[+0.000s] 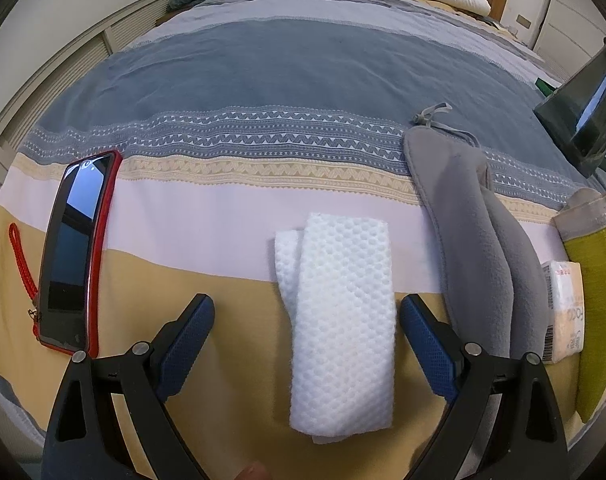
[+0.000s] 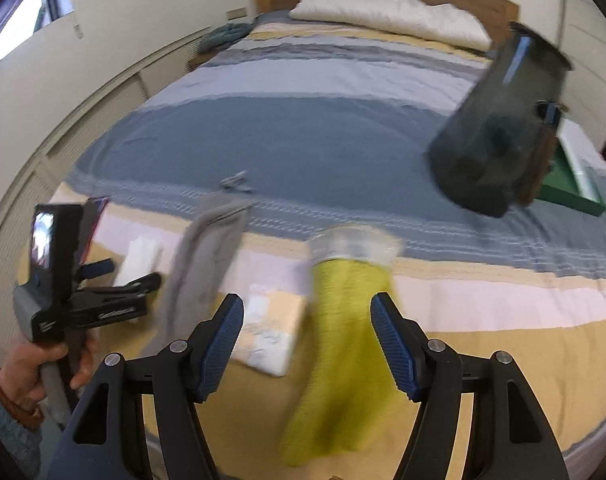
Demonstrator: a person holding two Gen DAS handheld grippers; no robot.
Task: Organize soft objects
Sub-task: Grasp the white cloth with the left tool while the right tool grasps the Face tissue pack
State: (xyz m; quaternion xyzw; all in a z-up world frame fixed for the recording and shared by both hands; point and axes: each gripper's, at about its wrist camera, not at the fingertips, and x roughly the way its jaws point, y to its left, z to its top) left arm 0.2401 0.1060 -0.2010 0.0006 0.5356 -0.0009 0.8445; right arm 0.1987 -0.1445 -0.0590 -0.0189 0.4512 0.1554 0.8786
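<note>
A folded white waffle cloth (image 1: 339, 320) lies on the striped bedspread between the fingers of my left gripper (image 1: 307, 308), which is open and straddles it without touching. A grey fleece drawstring pouch (image 1: 475, 240) lies to its right; it also shows in the right wrist view (image 2: 201, 260). A yellow-green cloth (image 2: 343, 344) with a pale band at its far end lies between the fingers of my right gripper (image 2: 307, 308), which is open above it. A tissue pack (image 2: 269, 332) lies between pouch and yellow cloth. The left gripper (image 2: 103, 276) shows at the left, over the white cloth (image 2: 137, 260).
A red-cased phone (image 1: 77, 252) with a red strap lies at the left. A dark translucent bin (image 2: 499, 128) stands at the right, next to a green box (image 2: 571, 184). A white pillow (image 2: 391, 14) lies at the headboard. A teal cloth (image 2: 225, 34) sits at the far left edge.
</note>
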